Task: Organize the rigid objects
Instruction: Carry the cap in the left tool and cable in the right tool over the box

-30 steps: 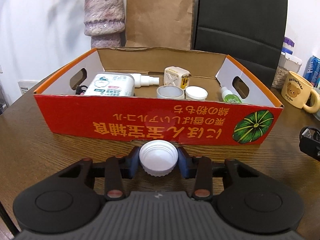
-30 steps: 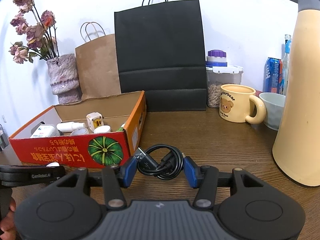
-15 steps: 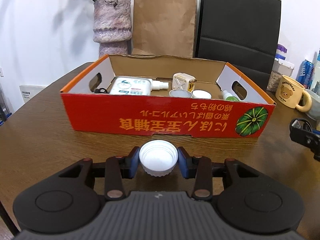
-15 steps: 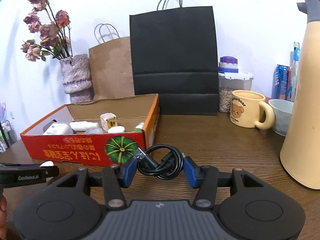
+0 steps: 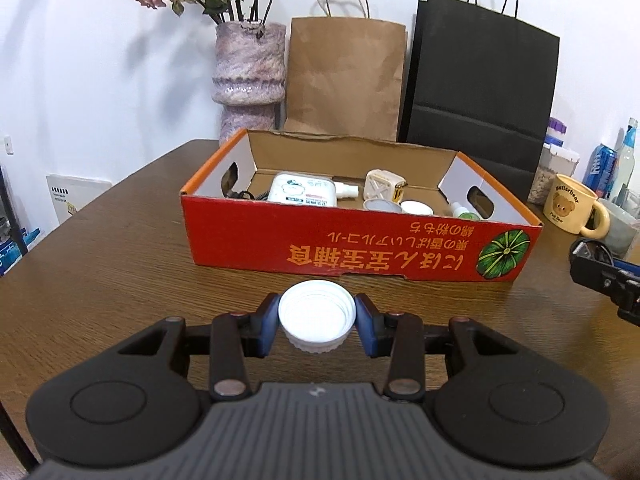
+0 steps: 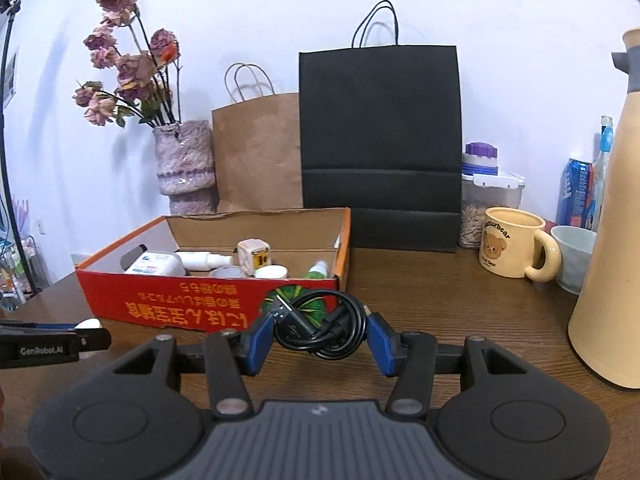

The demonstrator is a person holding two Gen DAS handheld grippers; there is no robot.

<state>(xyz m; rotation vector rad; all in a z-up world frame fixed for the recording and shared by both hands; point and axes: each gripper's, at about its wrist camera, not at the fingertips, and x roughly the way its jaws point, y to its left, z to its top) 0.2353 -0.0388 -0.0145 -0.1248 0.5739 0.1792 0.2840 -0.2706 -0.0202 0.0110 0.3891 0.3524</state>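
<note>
White cap (image 5: pixel 316 316) is pinched between the blue pads of the left gripper (image 5: pixel 316 322), open side up, held over the wooden table (image 5: pixel 100 264). Red cardboard box (image 5: pixel 352 248) sits just ahead of that claw, holding a white bottle (image 5: pixel 302 194), a charger cube (image 5: pixel 384 184) and small jars. Right gripper (image 6: pixel 320 334) is clamped on a coiled black cable (image 6: pixel 320 326), box ahead-left of it, bear mug (image 6: pixel 514 242) ahead-right.

"GenRobot.AI" on left tongs (image 6: pixel 86 334)
</note>
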